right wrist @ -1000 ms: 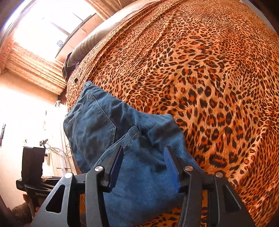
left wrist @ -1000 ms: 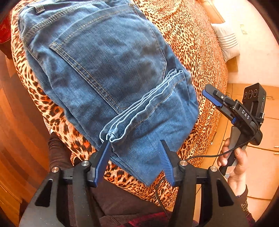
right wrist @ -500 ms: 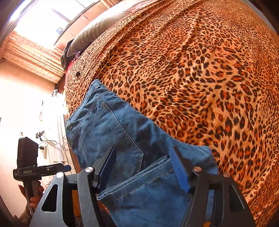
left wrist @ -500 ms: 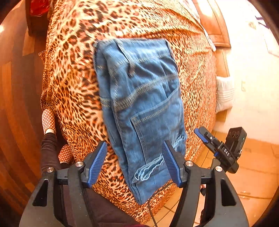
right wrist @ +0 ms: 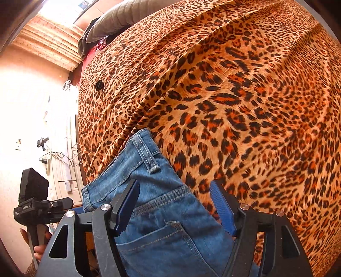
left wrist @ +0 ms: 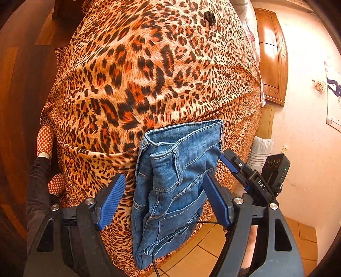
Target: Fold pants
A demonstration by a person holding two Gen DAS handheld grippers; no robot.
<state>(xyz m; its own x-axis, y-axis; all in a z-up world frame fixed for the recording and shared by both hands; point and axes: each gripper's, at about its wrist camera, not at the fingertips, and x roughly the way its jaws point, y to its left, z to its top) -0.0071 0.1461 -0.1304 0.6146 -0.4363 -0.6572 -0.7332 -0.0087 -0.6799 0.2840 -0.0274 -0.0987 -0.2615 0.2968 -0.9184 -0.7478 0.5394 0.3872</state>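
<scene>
Folded jeans are lying on the leopard-print bed; left tongs and right tongs are opening, hovering released above them.

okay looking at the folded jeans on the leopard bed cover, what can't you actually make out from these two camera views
- Left wrist view: the jeans' lower corner, hidden behind the left gripper frame and a black cable.
- Right wrist view: the jeans' near end, cut off by the bottom edge.
- Small black object on the bed cover: too small to identify.
</scene>
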